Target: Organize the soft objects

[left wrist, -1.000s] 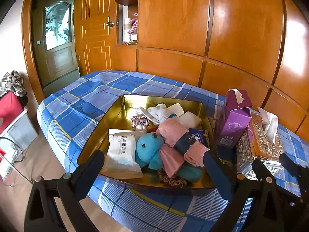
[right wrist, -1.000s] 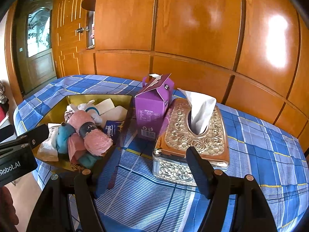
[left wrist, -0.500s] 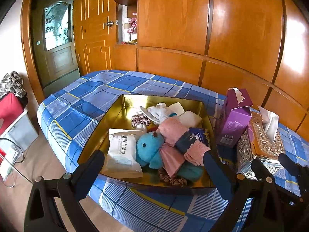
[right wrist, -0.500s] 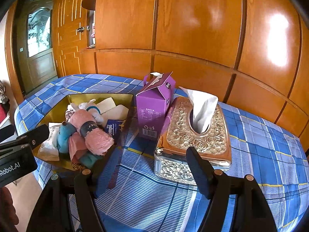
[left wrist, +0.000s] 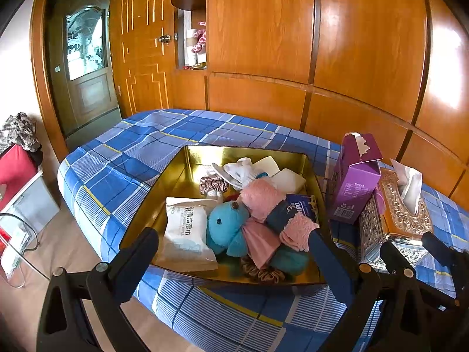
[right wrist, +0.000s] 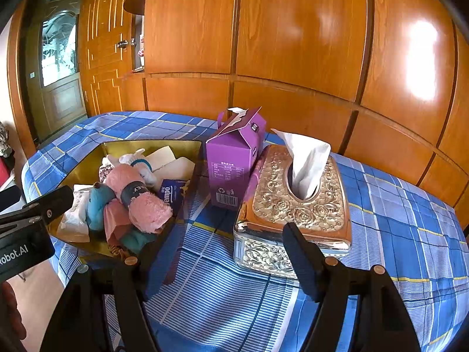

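Observation:
A gold tray [left wrist: 181, 173] on the blue plaid table holds soft things: a rolled pink towel [left wrist: 263, 196], a blue plush toy [left wrist: 225, 226], a white wet-wipe pack [left wrist: 187, 231], scrunchies [left wrist: 214, 183], white cloths [left wrist: 243, 170] and a blue tissue pack [left wrist: 302, 208]. The tray also shows at the left of the right wrist view [right wrist: 88, 158]. My left gripper [left wrist: 231, 255] is open and empty, just in front of the tray. My right gripper [right wrist: 228, 252] is open and empty, in front of the ornate tissue box [right wrist: 296, 208].
A purple carton [right wrist: 234, 164] stands between the tray and the tissue box. The blue plaid table [right wrist: 395, 234] extends to the right. Wooden wall panels [left wrist: 351, 44] rise behind. A door [left wrist: 85, 67] and a red bin [left wrist: 14, 167] are at the left.
Both views have shifted only slightly; the grippers stay open and nothing in the tray has moved.

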